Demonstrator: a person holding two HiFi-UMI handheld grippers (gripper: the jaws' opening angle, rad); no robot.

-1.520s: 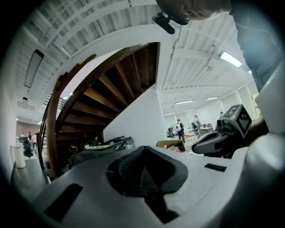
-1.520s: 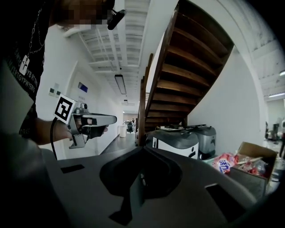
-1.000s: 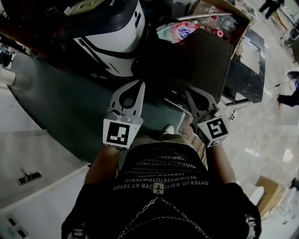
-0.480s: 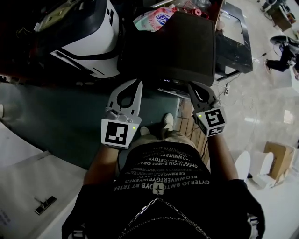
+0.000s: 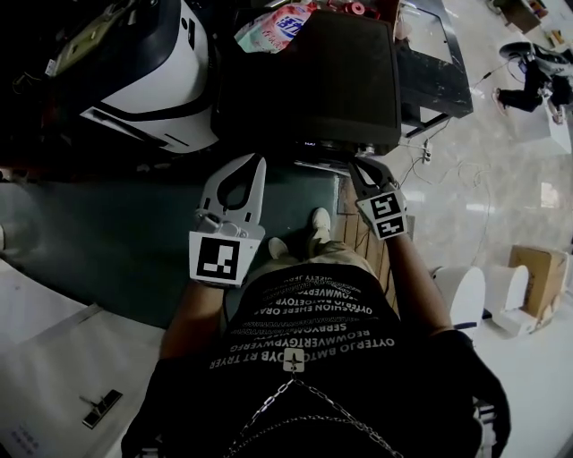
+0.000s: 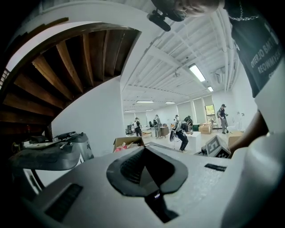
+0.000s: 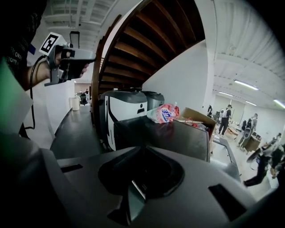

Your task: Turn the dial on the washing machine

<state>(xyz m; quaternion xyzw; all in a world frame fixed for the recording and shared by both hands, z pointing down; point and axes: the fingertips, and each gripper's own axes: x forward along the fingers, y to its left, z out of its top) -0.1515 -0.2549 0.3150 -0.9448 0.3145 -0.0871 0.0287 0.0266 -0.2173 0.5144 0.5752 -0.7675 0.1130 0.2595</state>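
Closest in, two bare forearms reach forward from a black printed shirt (image 5: 304,340), a gripper in each hand. The left gripper (image 5: 257,161) lies close to level above the dark floor mat (image 5: 116,233), its jaws brought together with nothing between them. The right gripper (image 5: 355,166) tips downward, its nose just at the front edge of the washing machine (image 5: 313,80). Its jaws have just been opening by a sliver, yet the tips look all but together and hold nothing. Two marker cubes (image 5: 218,258) show, one per gripper, and two pale shoes (image 5: 318,224) stand between the grippers. The one washing machine, dark and flat-topped, stands just ahead, but its dial cannot be made out. One pink packet (image 5: 273,27) lies at its far edge, with one cardboard box (image 7: 198,118) beyond and one white-and-black appliance (image 5: 152,80) to the left.
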